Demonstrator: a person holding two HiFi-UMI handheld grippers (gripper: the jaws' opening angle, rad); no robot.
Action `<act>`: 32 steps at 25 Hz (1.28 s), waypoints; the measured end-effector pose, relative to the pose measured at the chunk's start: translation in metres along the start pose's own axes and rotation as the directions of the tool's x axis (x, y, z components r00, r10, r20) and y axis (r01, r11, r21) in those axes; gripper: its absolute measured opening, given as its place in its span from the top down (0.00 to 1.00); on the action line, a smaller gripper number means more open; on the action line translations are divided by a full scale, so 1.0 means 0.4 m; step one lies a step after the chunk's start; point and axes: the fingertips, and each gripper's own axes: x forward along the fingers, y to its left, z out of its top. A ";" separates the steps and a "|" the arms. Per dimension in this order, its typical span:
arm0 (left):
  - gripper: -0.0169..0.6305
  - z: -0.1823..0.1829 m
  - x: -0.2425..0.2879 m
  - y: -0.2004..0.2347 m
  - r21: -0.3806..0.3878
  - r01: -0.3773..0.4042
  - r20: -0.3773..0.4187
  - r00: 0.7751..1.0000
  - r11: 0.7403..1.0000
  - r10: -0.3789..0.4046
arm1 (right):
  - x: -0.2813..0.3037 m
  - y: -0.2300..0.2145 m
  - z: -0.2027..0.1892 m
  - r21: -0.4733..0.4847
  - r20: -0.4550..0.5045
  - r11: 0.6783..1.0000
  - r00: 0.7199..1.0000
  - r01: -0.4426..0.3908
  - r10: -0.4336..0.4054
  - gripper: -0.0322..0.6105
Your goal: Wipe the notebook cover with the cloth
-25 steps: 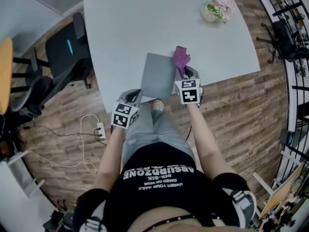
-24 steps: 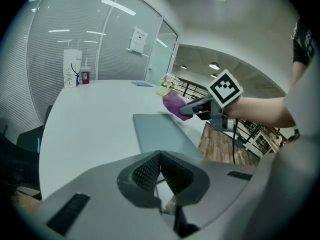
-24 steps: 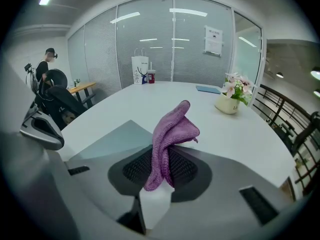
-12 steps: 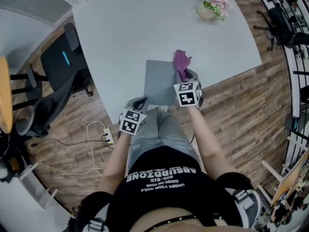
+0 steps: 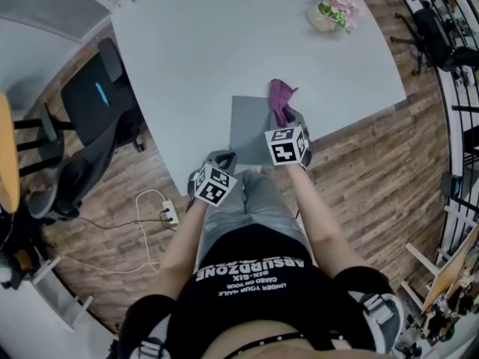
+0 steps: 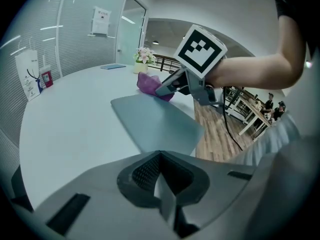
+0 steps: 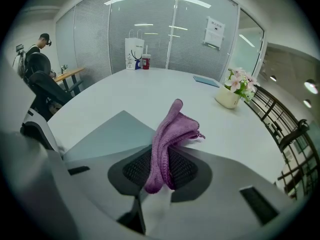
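My right hand-held gripper (image 7: 159, 176) clamps the cloth (image 7: 172, 131) at the right edge of the notebook (image 5: 251, 126). My left hand-held gripper (image 6: 161, 186) is closed and empty. Most of the wiping looks undone.

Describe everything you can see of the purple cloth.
The cloth is purple, soft and fuzzy-looking, with a stitched hem. It is bunched into folds and pinched between the jaws of the right gripper, its free end sticking up and forward. It sits over the far right corner of the grey notebook; whether it presses on the cover is unclear.
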 end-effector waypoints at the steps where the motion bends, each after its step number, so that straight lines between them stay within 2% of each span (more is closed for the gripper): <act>1: 0.95 -0.001 0.001 0.001 -0.006 0.011 -0.002 1.000 1.000 -0.011 | 0.002 0.004 0.003 -0.002 -0.002 1.000 1.000 0.004 -0.004 0.79; 10: 0.95 -0.003 0.000 0.000 -0.020 0.054 0.017 0.998 0.998 -0.054 | 0.016 0.047 0.039 -0.005 -0.001 1.000 1.000 0.018 -0.018 0.80; 20: 0.95 -0.002 -0.003 0.002 -0.021 0.068 0.030 0.997 0.997 -0.068 | 0.045 0.178 0.112 -0.055 0.047 0.995 0.995 -0.086 0.089 0.80; 32: 0.95 -0.007 -0.003 0.004 -0.038 0.086 0.035 0.996 0.996 -0.085 | 0.055 0.264 0.146 -0.070 0.098 0.981 0.977 -0.181 0.188 0.80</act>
